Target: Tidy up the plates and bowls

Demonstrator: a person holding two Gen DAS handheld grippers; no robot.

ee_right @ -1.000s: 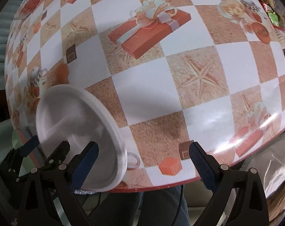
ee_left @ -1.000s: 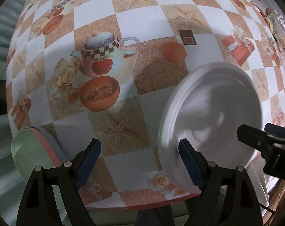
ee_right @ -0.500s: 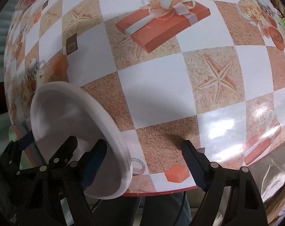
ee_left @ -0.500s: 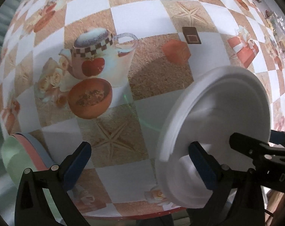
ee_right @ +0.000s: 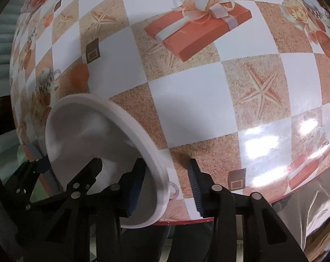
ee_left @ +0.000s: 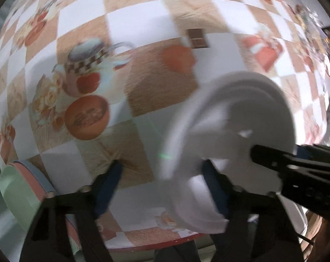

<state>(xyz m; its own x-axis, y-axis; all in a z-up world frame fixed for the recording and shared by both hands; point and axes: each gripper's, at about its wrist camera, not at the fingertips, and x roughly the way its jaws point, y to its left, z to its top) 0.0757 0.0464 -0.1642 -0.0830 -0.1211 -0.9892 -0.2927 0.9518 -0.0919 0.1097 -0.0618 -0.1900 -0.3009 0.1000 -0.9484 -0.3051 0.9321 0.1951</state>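
Note:
A white plate [ee_left: 237, 118] stands tilted on edge over the near edge of the table, blurred in the left wrist view. It also shows in the right wrist view [ee_right: 82, 131]. My right gripper [ee_right: 167, 181] straddles its lower rim with the jaws still apart, the left pad inside the plate. My left gripper [ee_left: 162, 181] is open, with its right finger against the plate's back near the rim. A stack of green, pink and blue plates [ee_left: 18, 194] sits at the table's near left corner, left of my left gripper.
The table [ee_right: 197, 91] has a checked cloth printed with cups, starfish and gift boxes. Its red front edge [ee_left: 156, 243] runs just below the grippers. Cluttered small items [ee_left: 313, 28] lie at the far right.
The right gripper's jaws have narrowed around the plate's rim. The plate has tipped more upright and turned its back to the left camera. The left gripper's jaws have also narrowed.

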